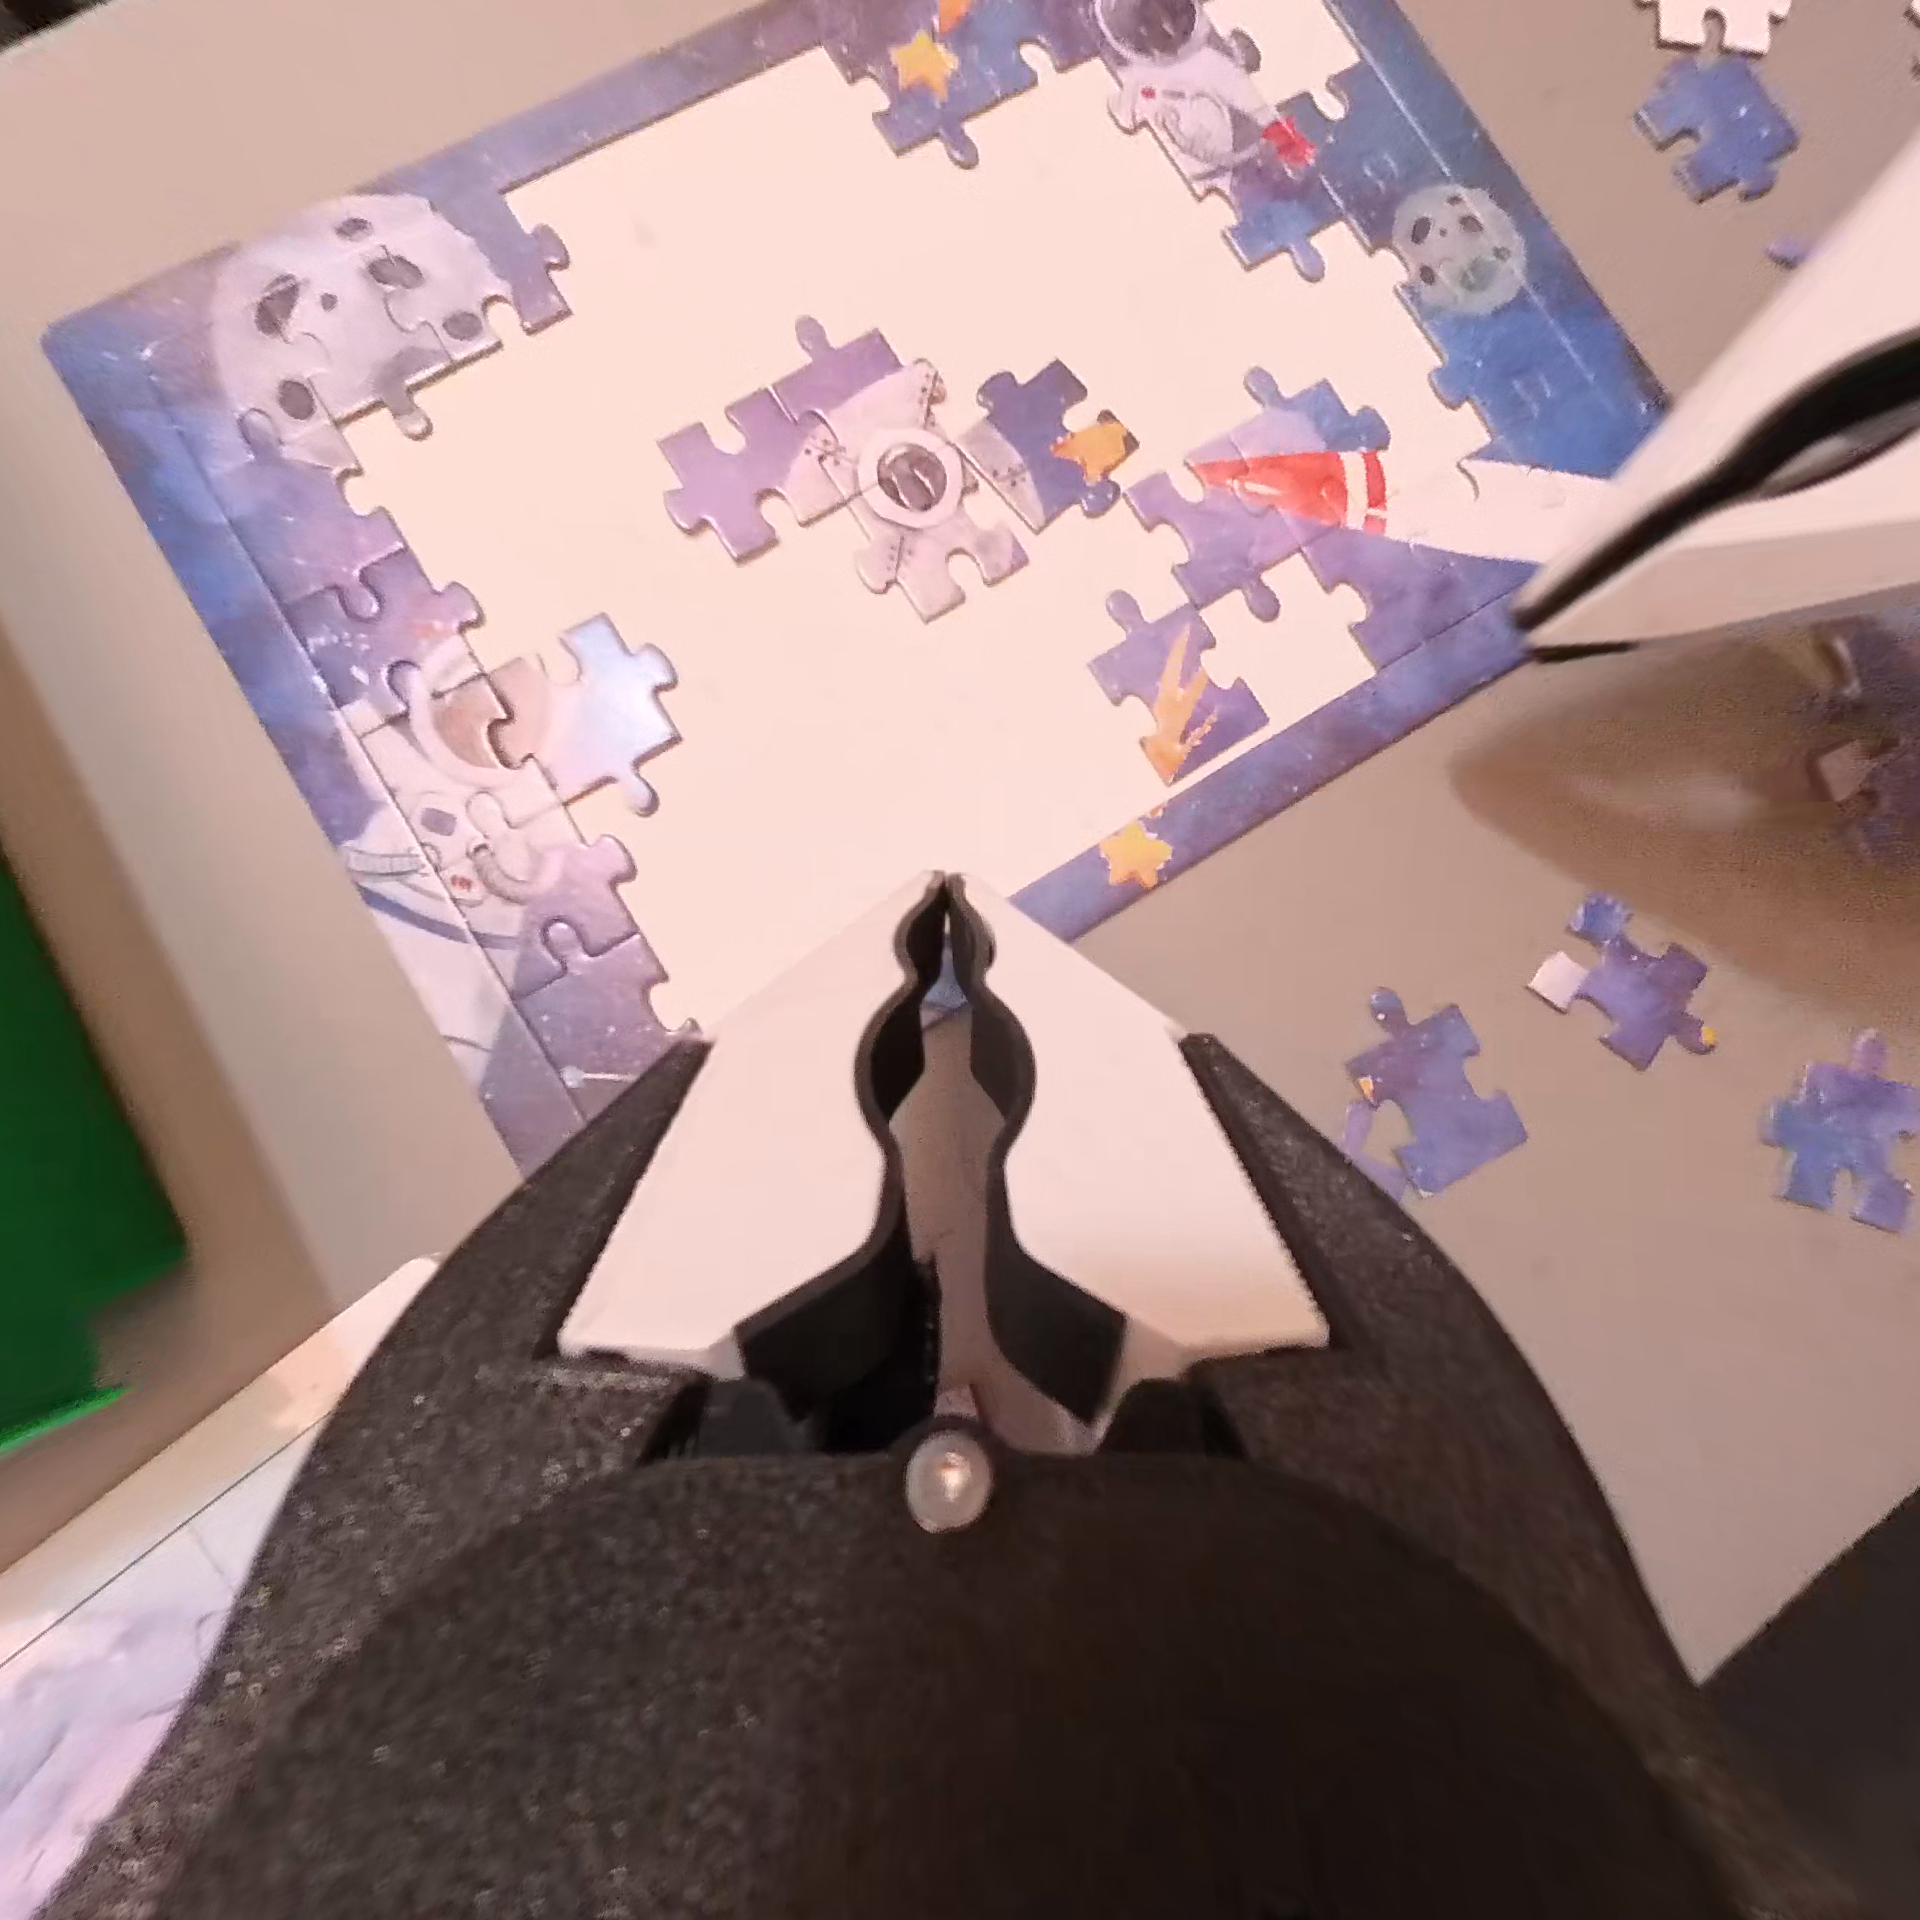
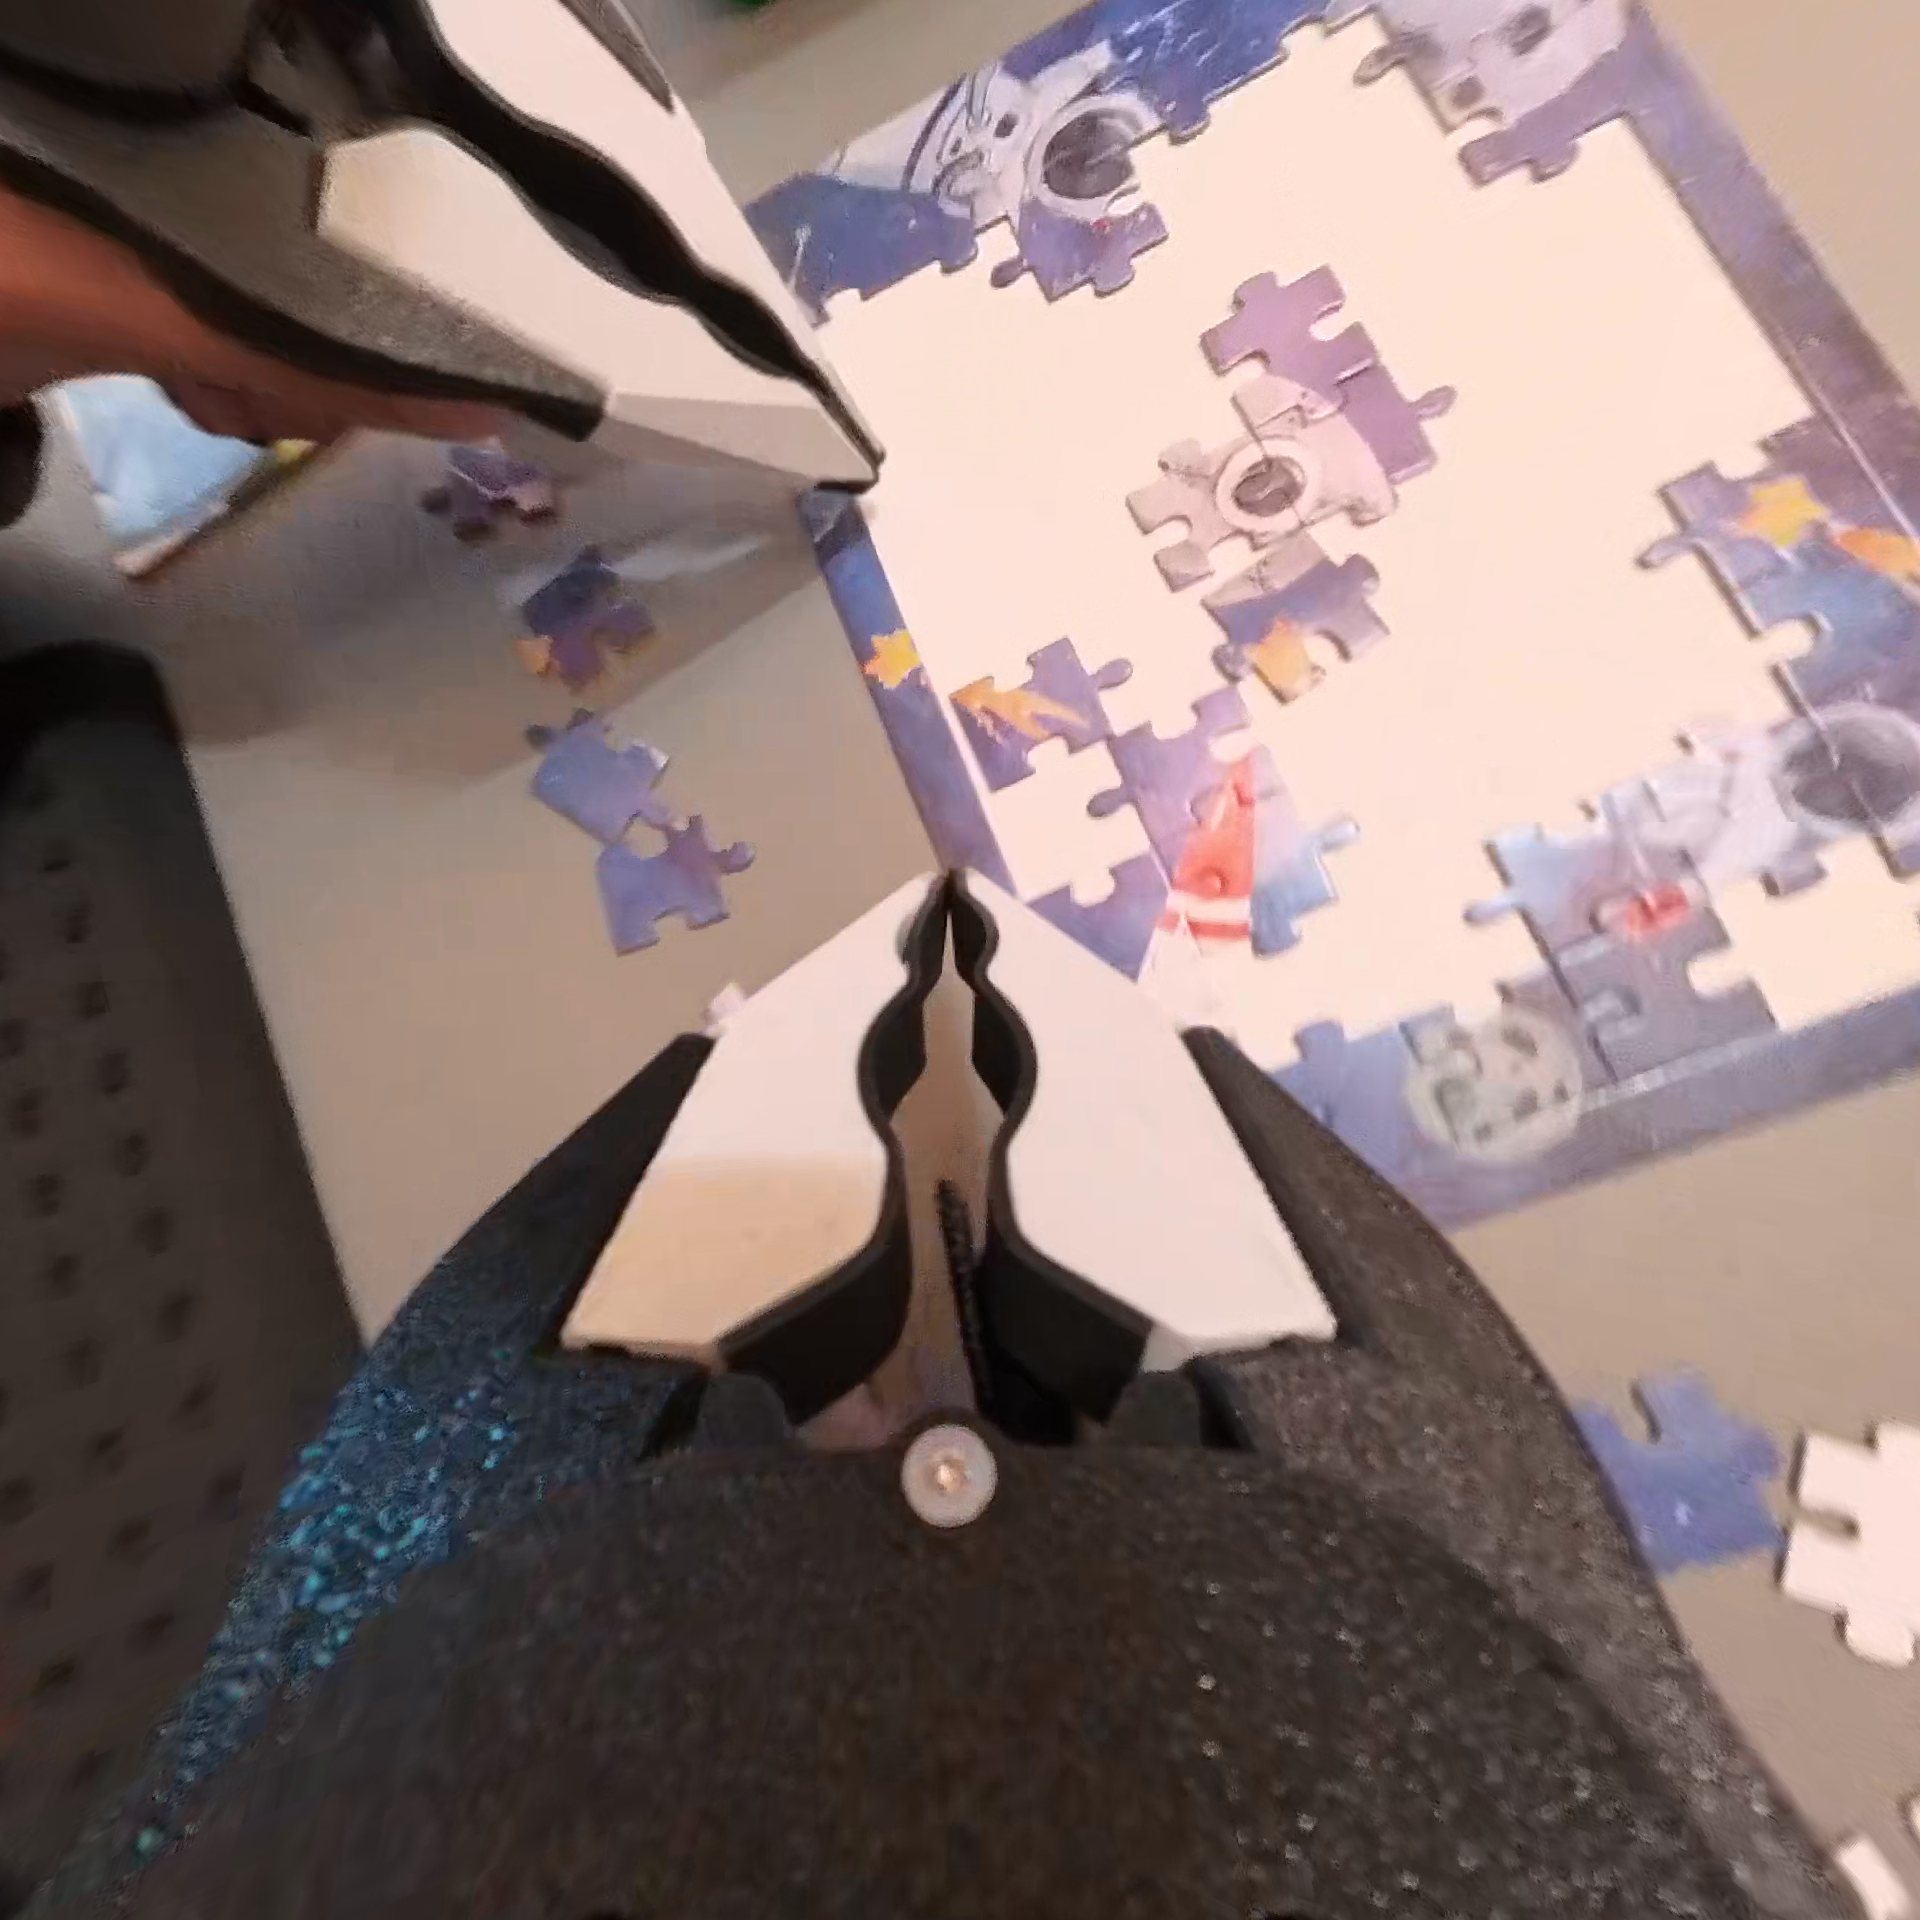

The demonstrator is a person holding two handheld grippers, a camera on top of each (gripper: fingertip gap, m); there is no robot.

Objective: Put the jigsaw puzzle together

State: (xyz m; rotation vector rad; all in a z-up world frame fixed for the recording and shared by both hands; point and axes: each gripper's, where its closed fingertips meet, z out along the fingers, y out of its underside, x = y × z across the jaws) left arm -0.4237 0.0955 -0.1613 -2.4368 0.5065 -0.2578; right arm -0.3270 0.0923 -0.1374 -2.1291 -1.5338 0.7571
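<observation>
Both tongs closed — puzzle tray just beyond.

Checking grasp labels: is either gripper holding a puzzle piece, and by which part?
Nothing held. Left gripper and right gripper are both shut with no piece between the tips.

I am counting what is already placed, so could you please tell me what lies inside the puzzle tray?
Inside the puzzle tray lie joined pieces along its edges, a loose rocket-body cluster mid-tray, and much bare white base. The left tool and right tool cover the near edge and one corner.
</observation>
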